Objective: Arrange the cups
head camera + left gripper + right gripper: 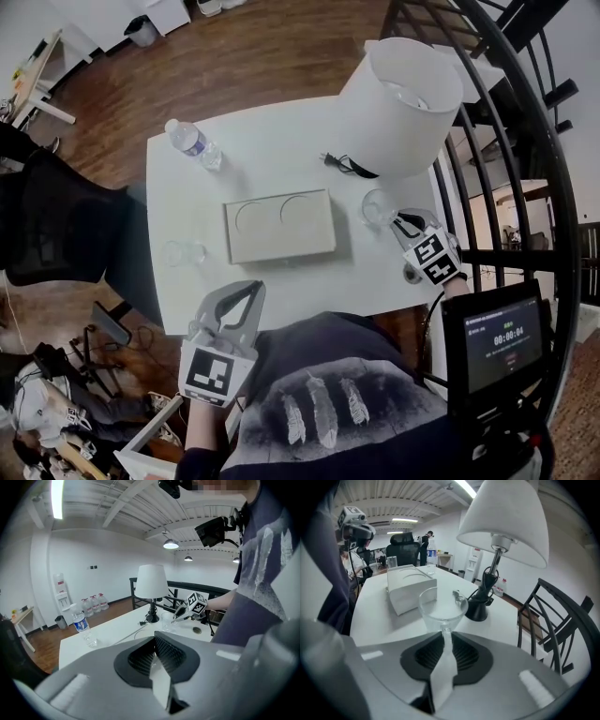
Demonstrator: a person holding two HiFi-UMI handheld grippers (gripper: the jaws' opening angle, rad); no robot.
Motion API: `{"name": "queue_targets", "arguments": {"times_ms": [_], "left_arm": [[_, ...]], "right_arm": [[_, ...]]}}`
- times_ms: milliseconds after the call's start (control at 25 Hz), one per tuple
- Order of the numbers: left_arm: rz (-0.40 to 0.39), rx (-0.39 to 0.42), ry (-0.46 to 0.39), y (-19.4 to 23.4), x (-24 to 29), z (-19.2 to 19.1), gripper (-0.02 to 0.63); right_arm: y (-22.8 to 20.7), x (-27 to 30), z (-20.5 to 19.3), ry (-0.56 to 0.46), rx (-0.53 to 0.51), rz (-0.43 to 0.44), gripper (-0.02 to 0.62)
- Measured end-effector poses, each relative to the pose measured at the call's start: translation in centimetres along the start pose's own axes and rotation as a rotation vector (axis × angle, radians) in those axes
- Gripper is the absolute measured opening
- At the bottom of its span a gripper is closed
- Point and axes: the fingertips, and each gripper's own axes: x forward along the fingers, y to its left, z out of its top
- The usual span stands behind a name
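A clear cup (377, 207) stands on the white table (272, 169) at the right, near the lamp base. My right gripper (403, 225) is shut on its near rim, and the glass wall (440, 609) sits pinched between the pads. A second clear cup (185, 252) stands at the table's left, also seen far off in the right gripper view (392, 562). Between them lies a beige box (279, 225) with two round recesses on top. My left gripper (230, 314) hangs shut and empty off the table's front edge.
A white-shaded lamp (403, 94) with its black cord (345, 165) stands at the back right. A water bottle (192, 141) stands at the back left. A black railing (511, 141) runs along the right, and a black chair (56, 225) stands to the left.
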Motion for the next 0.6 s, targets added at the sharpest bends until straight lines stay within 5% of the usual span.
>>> {"name": "queue_targets", "arguments": {"times_ms": [600], "left_arm": [[-0.01, 0.027, 0.026, 0.04, 1.08, -0.78, 0.014]], "right_arm": [[-0.4, 0.05, 0.45, -0.056, 0.004, -0.007, 0.048]]}}
